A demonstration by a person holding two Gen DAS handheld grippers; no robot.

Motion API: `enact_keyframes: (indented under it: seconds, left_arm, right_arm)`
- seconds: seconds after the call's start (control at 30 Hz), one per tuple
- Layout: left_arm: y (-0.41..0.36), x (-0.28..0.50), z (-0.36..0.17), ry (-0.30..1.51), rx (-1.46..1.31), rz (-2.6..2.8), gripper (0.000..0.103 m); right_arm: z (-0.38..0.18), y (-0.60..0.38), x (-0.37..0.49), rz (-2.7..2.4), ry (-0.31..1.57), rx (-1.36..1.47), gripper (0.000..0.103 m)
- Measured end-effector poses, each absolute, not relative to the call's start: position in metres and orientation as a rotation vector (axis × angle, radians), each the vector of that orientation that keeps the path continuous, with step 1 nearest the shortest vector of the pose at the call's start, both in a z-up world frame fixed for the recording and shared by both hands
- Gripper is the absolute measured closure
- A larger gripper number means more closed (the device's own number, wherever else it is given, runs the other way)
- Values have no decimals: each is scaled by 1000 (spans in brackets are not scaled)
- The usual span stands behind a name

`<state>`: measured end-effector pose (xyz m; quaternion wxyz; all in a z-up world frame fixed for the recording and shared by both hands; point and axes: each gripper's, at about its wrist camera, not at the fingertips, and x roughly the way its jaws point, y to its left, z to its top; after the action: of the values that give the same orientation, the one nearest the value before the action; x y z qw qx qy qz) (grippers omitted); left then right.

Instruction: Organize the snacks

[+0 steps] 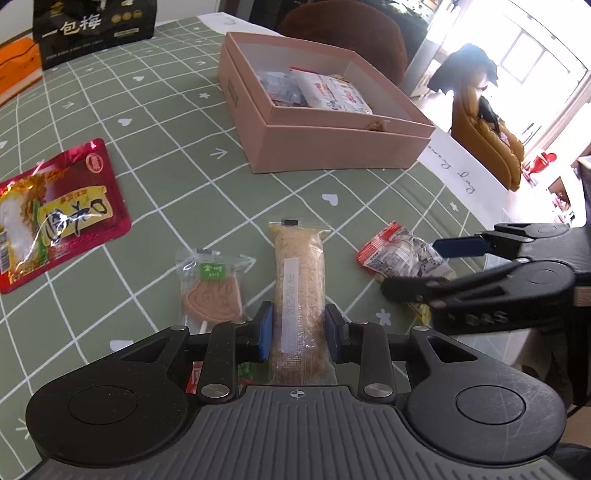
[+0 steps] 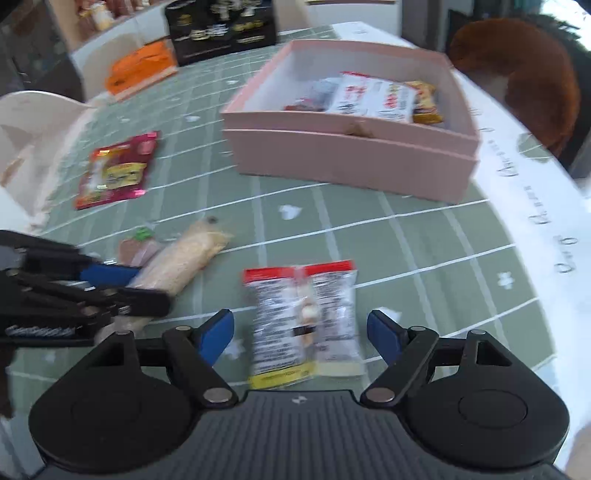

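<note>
The left wrist view shows the left gripper (image 1: 298,332) with fingers clamped across the soft, light crumb bar (image 1: 300,295), while the right gripper (image 2: 300,338) straddles the crinkly red-topped packet (image 2: 303,317), fingers apart, near the table's (image 1: 166,122) front edge.

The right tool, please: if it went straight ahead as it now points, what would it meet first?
Most likely the red-and-white snack packet, already lying between the right tool's open fingers; beyond it lies bare tablecloth, then the pink box. Height above the table is unclear.

Green grid tablecloth (image 1: 155,122), brown chair (image 1: 343,26) behind, bright window (image 1: 532,48) (overexposed)
</note>
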<state>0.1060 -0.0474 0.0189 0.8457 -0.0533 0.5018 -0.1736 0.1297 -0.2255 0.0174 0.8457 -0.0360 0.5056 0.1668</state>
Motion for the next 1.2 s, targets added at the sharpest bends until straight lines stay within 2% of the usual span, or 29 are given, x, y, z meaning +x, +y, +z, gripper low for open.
enact_keyframes:
  seconds: [0.13,0.2,0.3,0.5,0.53,0.6,0.67,0.7,0.83,1.03,1.2]
  left_arm:
    - [-51,108,17,1058,-126,-356,69]
    - [-52,107,18,1059,-122,-350,69]
    - [-52,108,17,1061,-126,-346,69]
    - [-49,108,15,1055,-161,-342,69]
    - [-49,108,15,1053,-160,-344,69]
    - [-50,108,15,1051,-146,-348,69]
    - [-53,109,16,1052,-128,-348,68]
    - [-56,110,16,1052,-119,-348,68]
    - [-70,118,17,1051,-68,-361,68]
    - [-81,121,16,1051,-36,-357,69]
    - [-76,122,27,1017,-133,-377,70]
  right_arm:
    - [13,-223,137,269,1066,-113,21]
    - [11,-223,137,266,1060,-108,16]
    - [5,-221,137,267,1059,-108,1]
    - [6,-219,143,274,1088,-123,0]
    - [6,-219,144,277,1099,-120,2]
    - [11,-220,142,266,1094,-116,15]
    - [16,-219,136,275,1086,-123,42]
    - [18,-218,134,282,1088,-132,46]
    - [24,-219,128,245,1085,-180,52]
    - [40,-240,123,207,1058,-131,52]
    - [62,-263,122,187,1012,-81,52]
